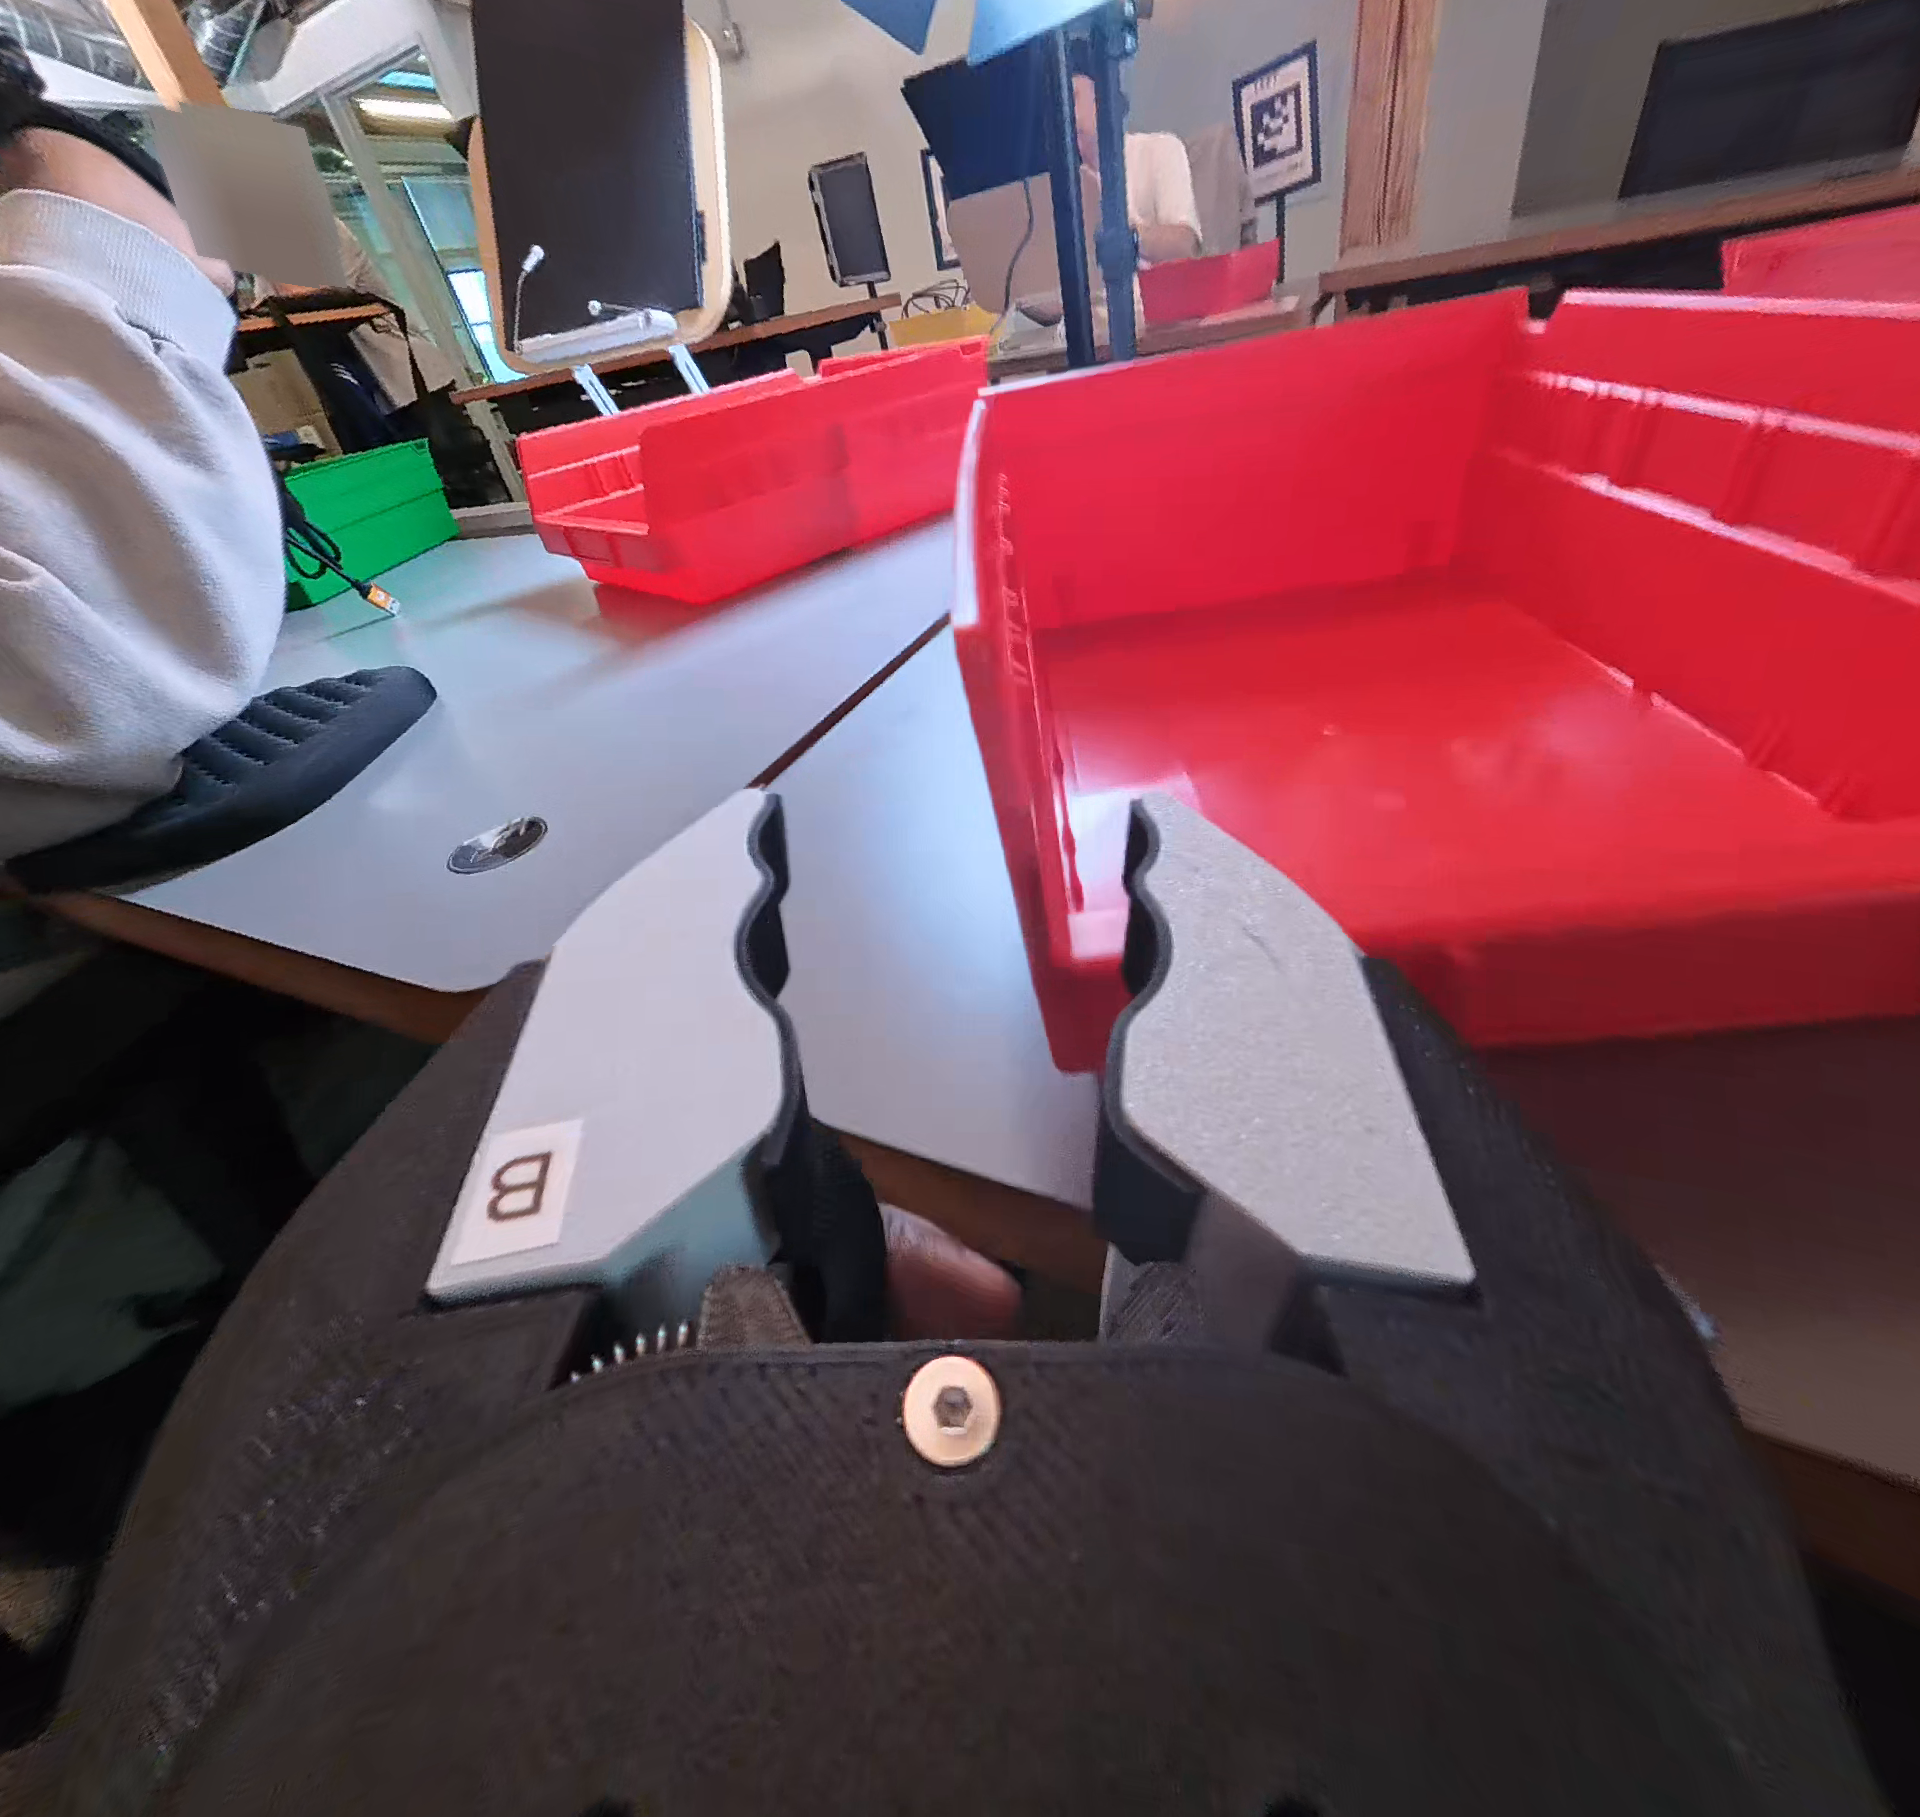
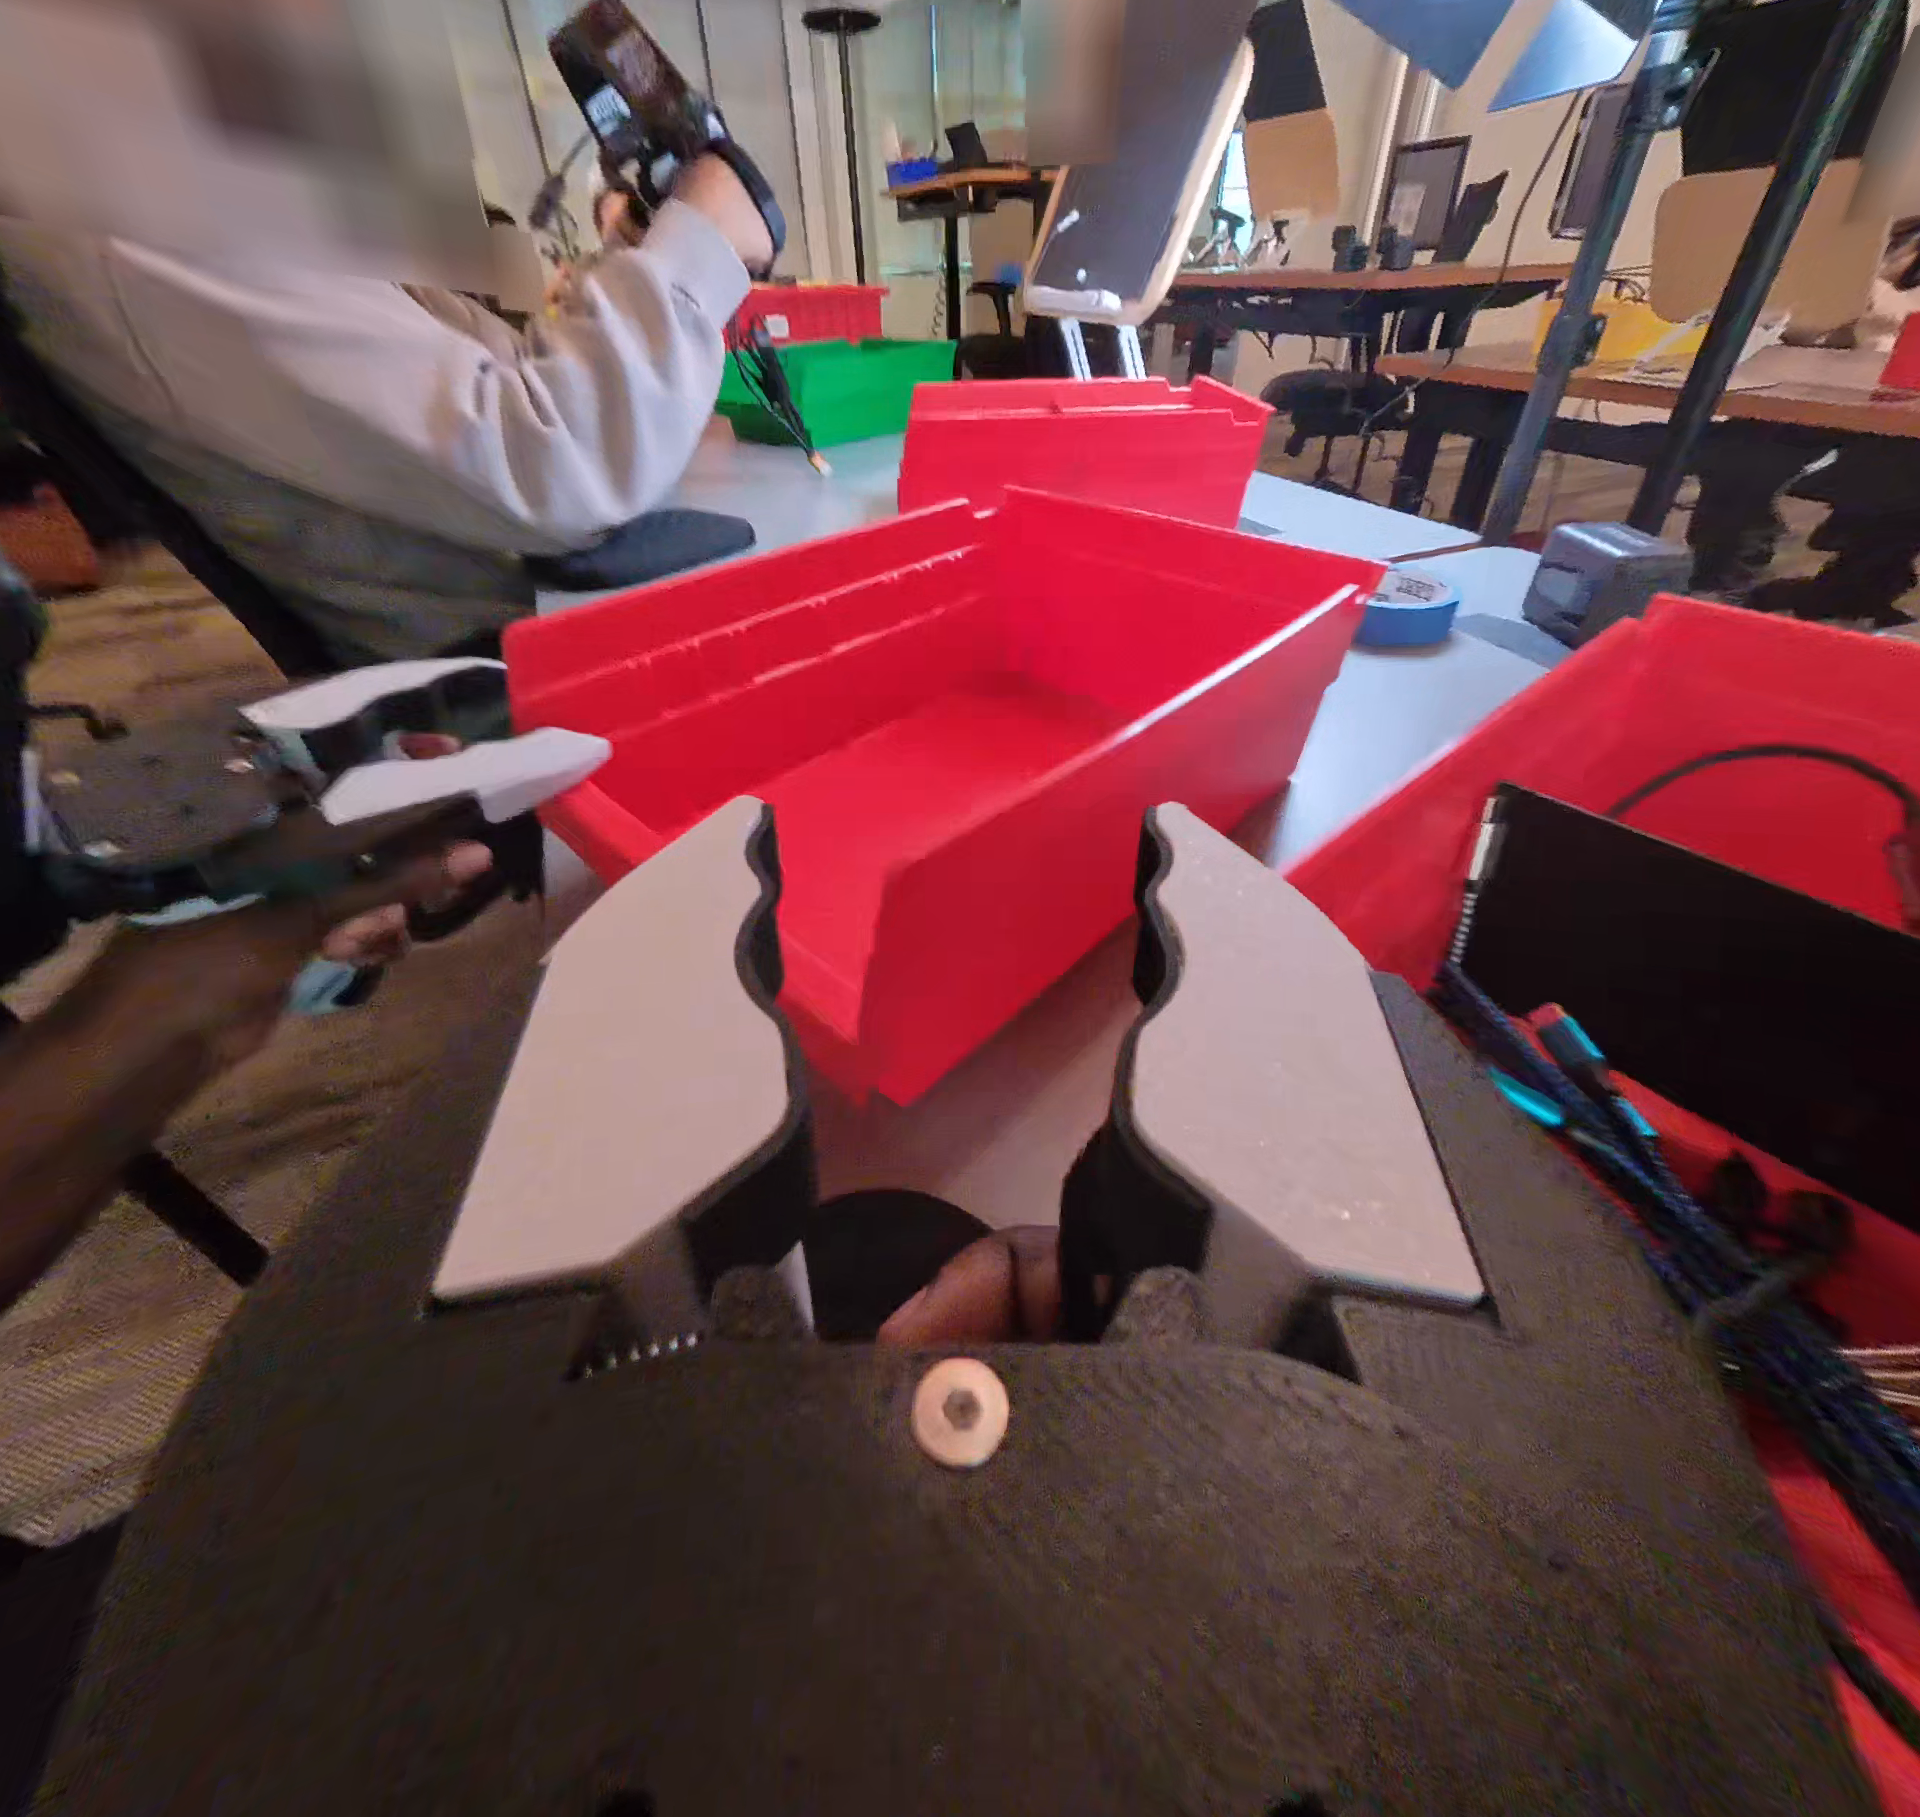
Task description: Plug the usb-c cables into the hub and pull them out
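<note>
Both of your tongs are spread wide and hold nothing, which fits a moment before any cable is picked up. Your left tongs [image 1: 951, 894] hover low at the near edge of the table [image 1: 644, 687], aimed at the corner of an empty red bin [image 1: 1403, 728]; in the right wrist view the same tongs [image 2: 457, 744] show at the left, just beside that bin's [image 2: 935, 759] end wall. Your right tongs [image 2: 951, 894] hang above the table's near edge, pointing across the empty bin.

The things you need lie off to your right: a second red bin [image 2: 1714, 728] holds a bundle of braided cables [image 2: 1621, 1154] with teal and orange plug ends, lying beside a flat black box [image 2: 1704, 988] that may be the hub, though I cannot tell for sure. A thin black cord [image 2: 1766, 759] curves behind it. Nothing appears plugged in yet, so the task looks barely begun.

The empty bin probably sits in the middle as a work space or drop place. You will likely need to swing the right tongs toward the cable bundle.
</note>
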A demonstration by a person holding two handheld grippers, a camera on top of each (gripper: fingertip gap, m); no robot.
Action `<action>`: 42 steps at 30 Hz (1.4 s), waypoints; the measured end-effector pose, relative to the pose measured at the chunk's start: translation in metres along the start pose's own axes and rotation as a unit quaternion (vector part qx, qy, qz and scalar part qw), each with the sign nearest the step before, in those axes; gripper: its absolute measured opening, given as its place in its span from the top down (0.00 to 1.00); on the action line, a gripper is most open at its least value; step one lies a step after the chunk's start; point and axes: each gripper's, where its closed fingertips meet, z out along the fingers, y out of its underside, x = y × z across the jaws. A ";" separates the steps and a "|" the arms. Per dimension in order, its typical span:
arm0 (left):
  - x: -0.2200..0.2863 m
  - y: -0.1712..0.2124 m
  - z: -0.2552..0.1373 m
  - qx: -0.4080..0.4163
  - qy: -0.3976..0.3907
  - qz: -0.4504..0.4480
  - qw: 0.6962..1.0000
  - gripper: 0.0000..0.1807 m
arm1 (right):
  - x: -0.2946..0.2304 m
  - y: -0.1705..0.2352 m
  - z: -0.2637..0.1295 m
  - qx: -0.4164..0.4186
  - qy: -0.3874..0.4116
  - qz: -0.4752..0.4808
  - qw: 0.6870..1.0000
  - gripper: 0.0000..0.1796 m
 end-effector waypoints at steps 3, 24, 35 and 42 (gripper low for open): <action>0.005 -0.005 0.008 0.012 0.025 -0.038 0.999 0.62 | -0.019 0.008 0.013 -0.001 0.010 -0.005 1.000 0.53; 0.022 -0.032 0.005 0.049 0.044 -0.047 0.997 0.97 | 0.004 0.054 0.043 -0.147 0.188 -0.139 0.961 0.95; 0.072 -0.166 -0.067 0.269 0.067 -0.059 0.959 0.96 | 0.006 -0.080 -0.060 0.064 0.274 -0.267 0.921 0.96; 0.207 -0.211 -0.090 0.308 0.232 -0.075 0.920 0.94 | 0.068 -0.085 -0.193 0.045 0.396 -0.300 0.867 0.95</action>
